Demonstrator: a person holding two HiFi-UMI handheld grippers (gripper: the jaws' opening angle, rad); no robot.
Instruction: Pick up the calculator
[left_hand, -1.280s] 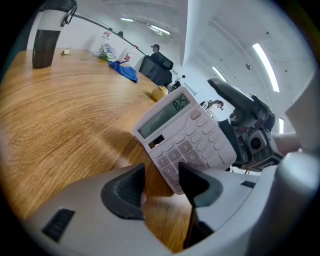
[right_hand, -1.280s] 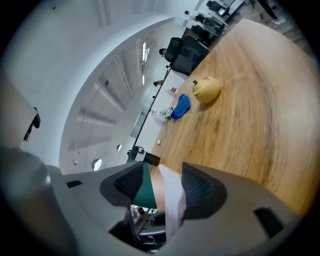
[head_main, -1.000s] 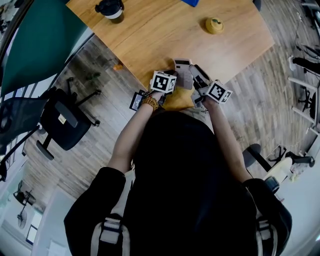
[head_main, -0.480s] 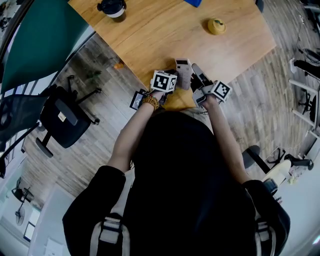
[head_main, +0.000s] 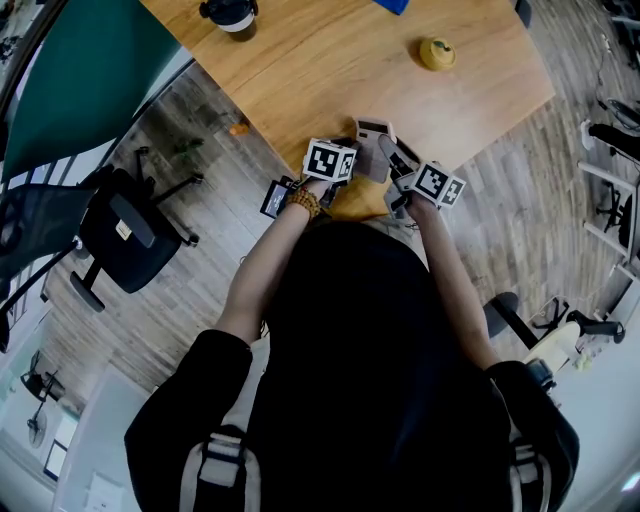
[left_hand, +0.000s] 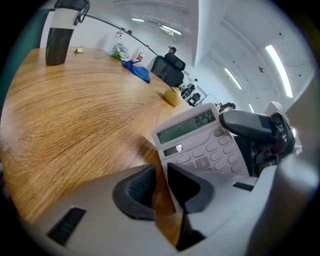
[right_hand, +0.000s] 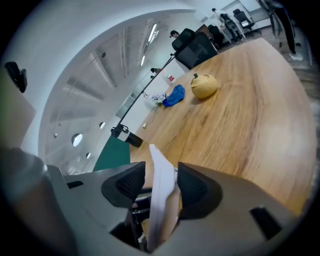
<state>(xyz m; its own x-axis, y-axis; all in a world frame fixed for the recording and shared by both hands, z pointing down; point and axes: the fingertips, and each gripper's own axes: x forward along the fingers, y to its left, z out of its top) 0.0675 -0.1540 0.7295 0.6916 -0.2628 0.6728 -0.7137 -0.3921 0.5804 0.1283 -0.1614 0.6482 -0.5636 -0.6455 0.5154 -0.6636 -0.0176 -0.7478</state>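
Wood table (head_main: 330, 70): pale oak grain.
Calculator (left_hand: 200, 145): white, above the table's near edge, tipped up.
Change: calculator's top leaning further toward right gripper (right_hand: 161, 182) than half a second ago; that gripper drawn closer against it.
Left gripper (left_hand: 161, 187): jaws opening, narrow slit, pinching nothing; calculator's side edge just beside one pad.
Right gripper: jaws opening slightly, pinching calculator's thin edge.
Writing: display (left_hand: 191, 125) digits, seemingly 8259; key (left_hand: 203, 163) marked 9.
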